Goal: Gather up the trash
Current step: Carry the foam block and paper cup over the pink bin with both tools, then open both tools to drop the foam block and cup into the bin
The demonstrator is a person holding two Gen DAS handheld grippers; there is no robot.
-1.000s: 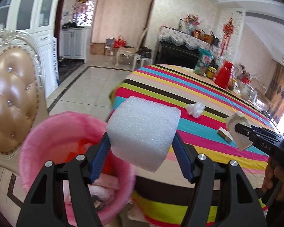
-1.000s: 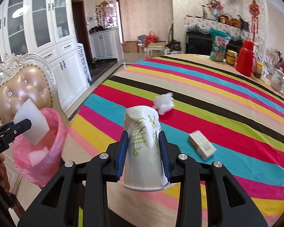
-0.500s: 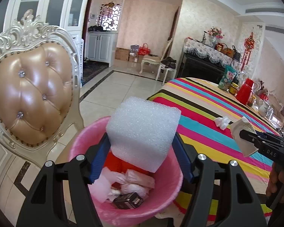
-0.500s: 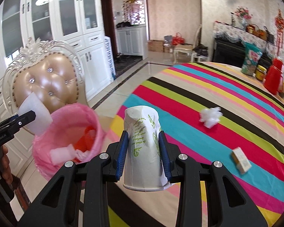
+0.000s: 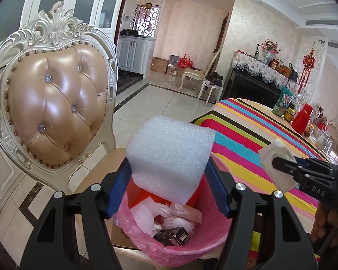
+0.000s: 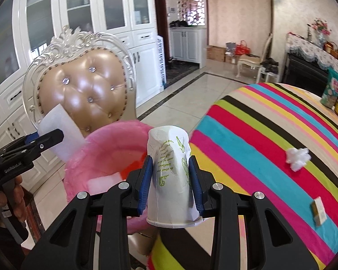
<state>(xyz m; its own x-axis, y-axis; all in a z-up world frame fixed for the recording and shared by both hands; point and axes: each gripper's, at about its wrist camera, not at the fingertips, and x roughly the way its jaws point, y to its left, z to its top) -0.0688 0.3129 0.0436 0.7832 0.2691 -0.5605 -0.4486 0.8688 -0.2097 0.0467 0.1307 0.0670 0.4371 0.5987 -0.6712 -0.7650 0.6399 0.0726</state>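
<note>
My left gripper (image 5: 169, 191) is shut on a white foam block (image 5: 169, 155), held above the pink-lined trash bin (image 5: 175, 252) that stands on a chair seat. Wrappers and a small black box (image 5: 172, 236) lie inside the bin. My right gripper (image 6: 170, 184) is shut on a crumpled white paper cup with green print (image 6: 170, 180), held upside down just right of the bin (image 6: 106, 148). The left gripper (image 6: 45, 139) with its foam block (image 6: 60, 130) shows at the left of the right wrist view. The right gripper (image 5: 279, 164) with the cup (image 5: 275, 157) shows at the right of the left wrist view.
An ornate chair with a tan tufted back (image 5: 54, 103) rises behind the bin. The striped table (image 6: 270, 139) spreads to the right, carrying a white crumpled wad (image 6: 297, 155) and a small box (image 6: 318, 211). White cabinets (image 6: 115, 22) line the far wall. A red flask (image 5: 302, 119) stands at the table's back.
Both grippers have swung left from over the table toward the bin and chair. The bin's inside now lies under the foam block. Neither grip has changed.
</note>
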